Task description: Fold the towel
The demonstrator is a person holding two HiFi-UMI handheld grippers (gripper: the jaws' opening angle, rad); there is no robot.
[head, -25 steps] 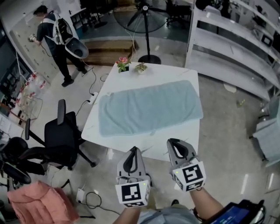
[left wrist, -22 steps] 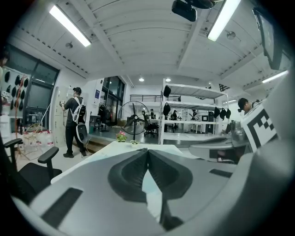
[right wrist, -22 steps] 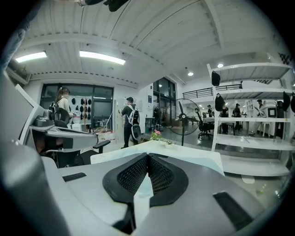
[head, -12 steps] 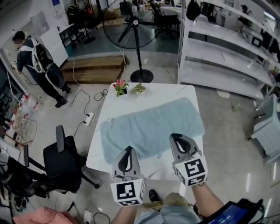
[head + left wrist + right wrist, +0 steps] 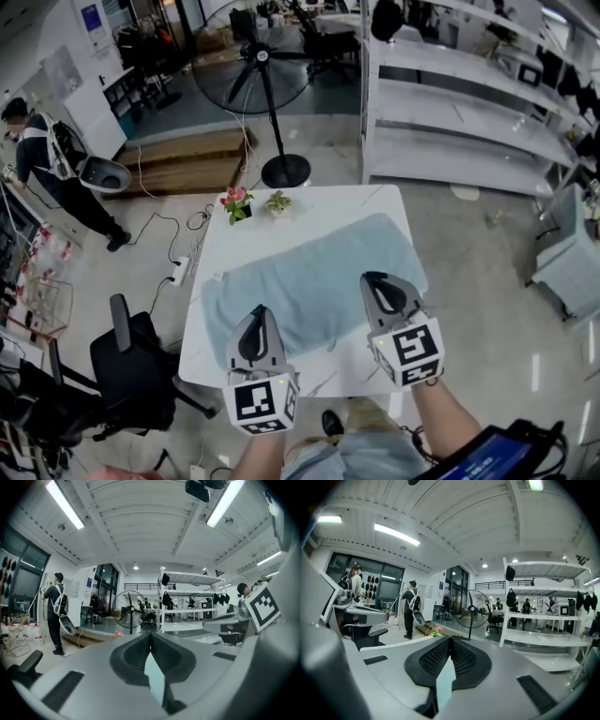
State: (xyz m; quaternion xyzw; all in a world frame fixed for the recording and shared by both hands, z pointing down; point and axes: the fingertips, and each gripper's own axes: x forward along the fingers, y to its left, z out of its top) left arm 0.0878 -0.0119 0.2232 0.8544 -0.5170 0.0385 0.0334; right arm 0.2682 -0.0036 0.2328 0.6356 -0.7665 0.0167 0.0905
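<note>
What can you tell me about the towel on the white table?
The pale blue-green terry towel is a soft-looking rectangle, spread flat and unfolded, lying slantwise across the white table. Its near edge is partly hidden behind the shut left hand-held gripper and right hand-held gripper, neither holding it.

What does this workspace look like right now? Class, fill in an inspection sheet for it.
Surface: white table, mostly covered by the towel.
Job's things: light blue towel, spread flat, unfolded.
Clutter: pink-flowered pot and green pot at the far edge, off the towel.
Grippers: left tongs and right tongs both shut, empty.
Cables: power strip with cords on the floor left of the table.
Surroundings: floor fan, office chair, shelving, a person far left.
</note>
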